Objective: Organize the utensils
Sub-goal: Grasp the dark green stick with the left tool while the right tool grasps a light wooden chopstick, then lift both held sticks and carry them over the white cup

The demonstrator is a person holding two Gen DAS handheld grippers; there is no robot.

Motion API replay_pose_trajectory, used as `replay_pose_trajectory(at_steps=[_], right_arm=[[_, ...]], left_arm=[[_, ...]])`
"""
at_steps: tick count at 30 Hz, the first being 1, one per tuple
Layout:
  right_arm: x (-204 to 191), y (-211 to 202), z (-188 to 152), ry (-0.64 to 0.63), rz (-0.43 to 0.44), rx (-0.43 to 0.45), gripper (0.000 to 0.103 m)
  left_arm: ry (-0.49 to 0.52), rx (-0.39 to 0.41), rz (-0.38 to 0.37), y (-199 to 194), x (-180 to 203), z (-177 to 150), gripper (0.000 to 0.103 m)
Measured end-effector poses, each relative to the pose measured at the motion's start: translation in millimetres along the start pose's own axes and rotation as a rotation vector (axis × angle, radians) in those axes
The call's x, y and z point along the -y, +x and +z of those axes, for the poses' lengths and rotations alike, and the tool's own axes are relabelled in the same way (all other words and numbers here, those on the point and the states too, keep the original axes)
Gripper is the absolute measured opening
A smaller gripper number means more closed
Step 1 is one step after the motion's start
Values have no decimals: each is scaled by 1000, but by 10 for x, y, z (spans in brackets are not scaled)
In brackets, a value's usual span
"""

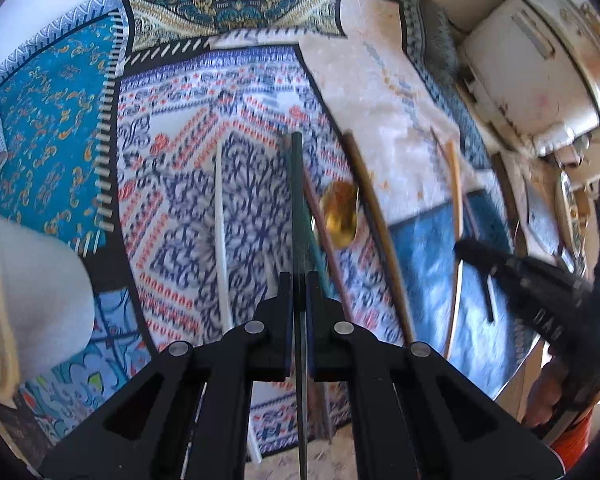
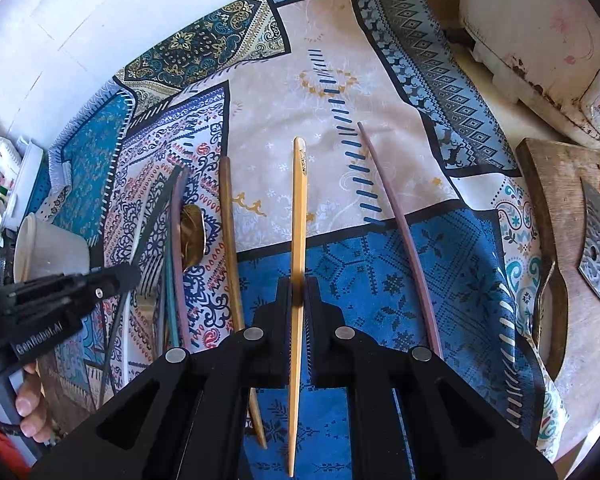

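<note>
Now my left tool (image 1: 299,280) pinched tight on a dark green chopstick (image 1: 297,184) at frame centre, my right tool (image 2: 298,288) clamped on a pale bamboo chopstick (image 2: 299,216), purple chopstick (image 2: 400,224) lying right of it on the patterned cloth (image 2: 380,80).

Chopsticks (image 2: 404,240) lie side by side on the tablecloth (image 2: 340,92) (cutting board (image 2: 556,200) rightward).

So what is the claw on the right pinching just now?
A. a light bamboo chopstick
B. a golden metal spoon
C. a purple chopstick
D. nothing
A: the right gripper is shut on the light bamboo chopstick, which runs straight between its pads.
</note>
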State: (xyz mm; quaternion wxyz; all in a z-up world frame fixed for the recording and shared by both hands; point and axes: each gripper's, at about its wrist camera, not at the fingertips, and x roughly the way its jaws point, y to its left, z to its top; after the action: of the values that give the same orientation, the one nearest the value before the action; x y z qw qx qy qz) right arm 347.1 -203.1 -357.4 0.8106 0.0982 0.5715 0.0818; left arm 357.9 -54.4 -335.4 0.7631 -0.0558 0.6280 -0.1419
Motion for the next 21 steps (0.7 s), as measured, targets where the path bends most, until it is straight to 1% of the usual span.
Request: replay_pose_trajectory(at_steps=[4,9,12,15,19,21], right_arm=[[90,-126,-132,-3,8,7,6],[108,-168,-189,-16,8,9,6],[96,-182,-205,-21,6,13,6],[66,-194,-215,-34,10,17,6],[26,-191,-237,-51,16,17,6],[9,-187,-242,-55,20,17,6]], left_arm=[[15,-42,2,21,3,-117,4],[53,-92,25,102,43,-241,4],[57,-113,33,139,53,-329,4],[73,-114,41,144,67,-382,4],[69,-129,26,176,74,-328,4],[67,-131,17,212,98,-271,6]])
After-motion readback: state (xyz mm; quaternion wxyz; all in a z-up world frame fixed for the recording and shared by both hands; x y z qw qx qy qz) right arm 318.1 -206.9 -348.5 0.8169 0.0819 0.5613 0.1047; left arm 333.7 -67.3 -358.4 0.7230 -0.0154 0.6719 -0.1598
